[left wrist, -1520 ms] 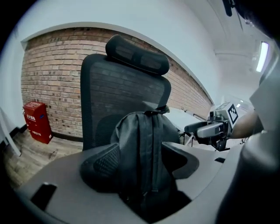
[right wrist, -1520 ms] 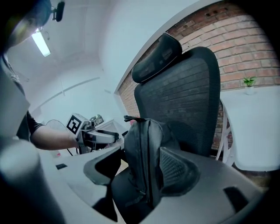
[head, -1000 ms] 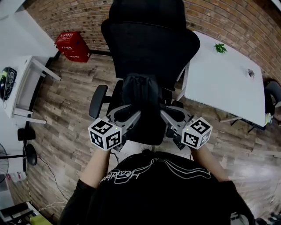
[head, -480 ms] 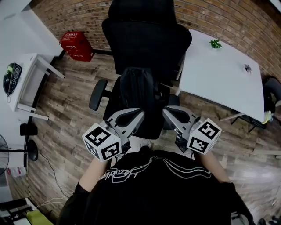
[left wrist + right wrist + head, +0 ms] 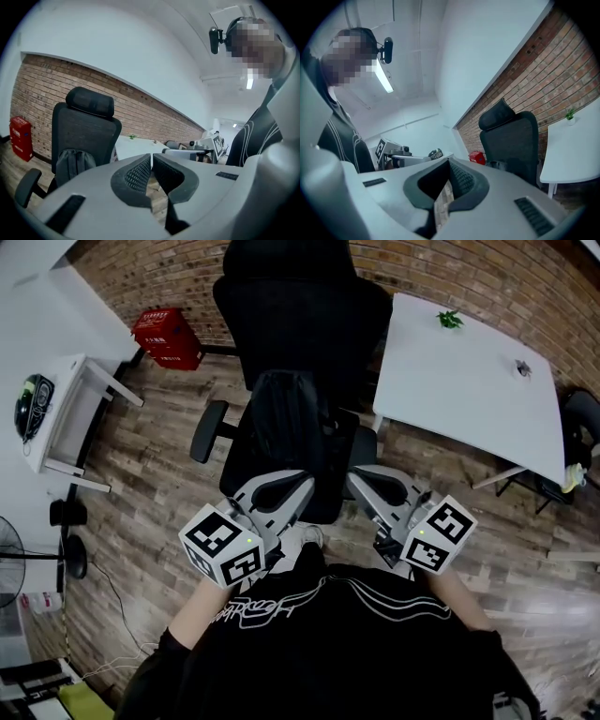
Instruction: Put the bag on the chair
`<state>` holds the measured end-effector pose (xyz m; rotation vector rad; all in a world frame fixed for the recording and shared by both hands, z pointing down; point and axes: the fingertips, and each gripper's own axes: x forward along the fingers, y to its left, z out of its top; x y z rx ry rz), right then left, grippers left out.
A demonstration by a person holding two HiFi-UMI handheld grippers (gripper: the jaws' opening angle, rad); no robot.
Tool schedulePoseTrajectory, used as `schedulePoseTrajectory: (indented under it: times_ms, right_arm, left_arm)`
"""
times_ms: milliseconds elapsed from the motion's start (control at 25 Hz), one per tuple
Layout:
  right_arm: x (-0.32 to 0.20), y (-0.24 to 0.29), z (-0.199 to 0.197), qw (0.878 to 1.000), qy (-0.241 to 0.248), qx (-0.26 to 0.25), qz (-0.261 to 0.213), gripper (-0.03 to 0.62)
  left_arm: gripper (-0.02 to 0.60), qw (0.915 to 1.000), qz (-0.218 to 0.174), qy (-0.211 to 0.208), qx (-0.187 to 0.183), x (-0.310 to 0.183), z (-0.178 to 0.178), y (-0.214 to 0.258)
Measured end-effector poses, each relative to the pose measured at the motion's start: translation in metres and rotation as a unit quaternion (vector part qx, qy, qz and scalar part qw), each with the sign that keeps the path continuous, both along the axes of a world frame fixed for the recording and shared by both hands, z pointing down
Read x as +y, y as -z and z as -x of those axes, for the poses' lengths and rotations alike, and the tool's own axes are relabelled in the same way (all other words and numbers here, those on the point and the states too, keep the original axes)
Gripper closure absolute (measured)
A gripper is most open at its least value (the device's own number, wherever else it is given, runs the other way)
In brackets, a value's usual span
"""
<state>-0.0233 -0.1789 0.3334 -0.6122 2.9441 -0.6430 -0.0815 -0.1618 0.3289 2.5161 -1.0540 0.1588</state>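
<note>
Brick wall and plank floor surround the black chair [image 5: 300, 334], where the bag [image 5: 289, 423] already sits upright against the backrest. The left gripper [image 5: 302, 481] and right gripper [image 5: 356, 476] hang empty in front of it, fingers pressed together. Any retreat should go straight back, so nothing tips the bag.

Head view: the chair [image 5: 300, 324] headrest was cut off by the top edge; its base was hidden beneath seat and bag [image 5: 289, 427]. A small dark item [image 5: 521, 368] on the white worktop [image 5: 450, 399] was too small to identify. Left gripper view: the bag's lower part sat hidden behind the body of the left hand-held gripper [image 5: 151, 161]. Right gripper view: the worktop ran past the right edge.
</note>
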Motion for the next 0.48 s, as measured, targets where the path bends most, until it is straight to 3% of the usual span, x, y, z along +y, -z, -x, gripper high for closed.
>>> schedulePoseTrajectory:
  times_ms: [480]
  right_arm:
    - [0.039,0.009,-0.016,1.0,0.019,0.007,-0.014,0.597]
  left_arm:
    - [0.541,0.9993,-0.016,0.026,-0.022,0.043,-0.008,0.015]
